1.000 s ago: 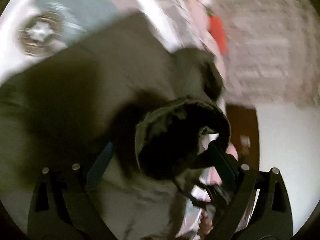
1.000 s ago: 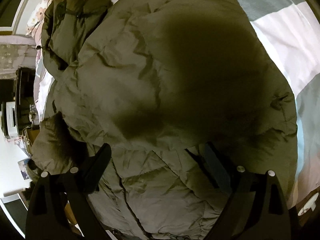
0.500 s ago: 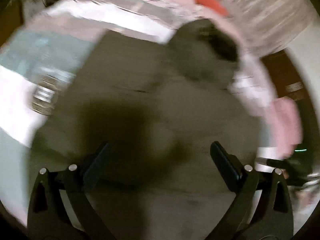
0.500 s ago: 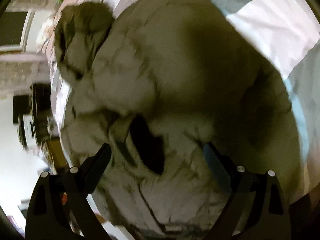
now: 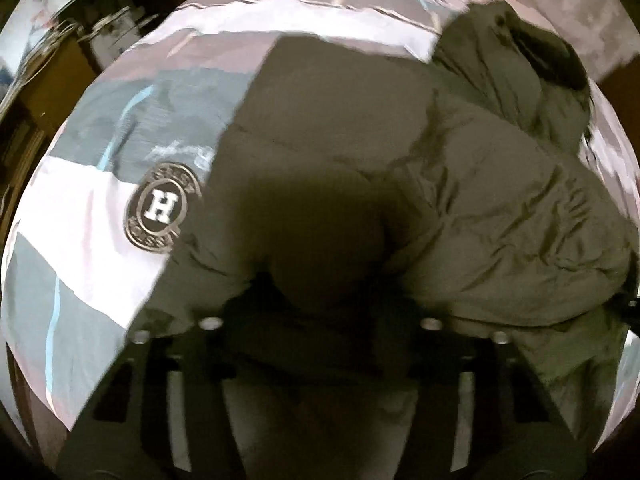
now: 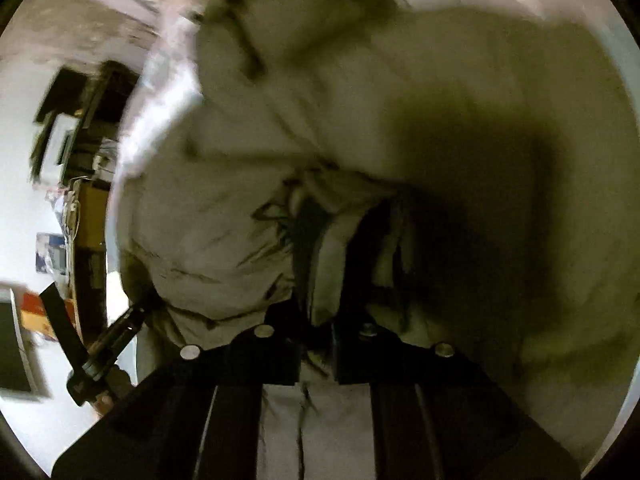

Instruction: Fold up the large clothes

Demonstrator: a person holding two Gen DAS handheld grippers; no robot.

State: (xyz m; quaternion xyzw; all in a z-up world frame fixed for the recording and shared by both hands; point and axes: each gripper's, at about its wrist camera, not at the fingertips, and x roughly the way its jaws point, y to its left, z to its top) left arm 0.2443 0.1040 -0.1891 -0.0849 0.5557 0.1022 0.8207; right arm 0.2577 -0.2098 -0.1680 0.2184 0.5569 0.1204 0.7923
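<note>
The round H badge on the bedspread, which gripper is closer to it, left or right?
Left. The H badge lies on the bedspread just up and left of the left gripper, which is buried in the green jacket. The right gripper pinches jacket fabric; no badge shows in its view.

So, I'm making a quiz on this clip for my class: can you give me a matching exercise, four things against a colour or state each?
Things:
1. jacket
2. round badge
3. right gripper
4. bedspread

Colour or state:
A. shut on a fold of cloth
B. olive green, puffy
C. white and grey blocks
D. dark, with a white H

Pairs: 1-B, 2-D, 3-A, 4-C
</note>
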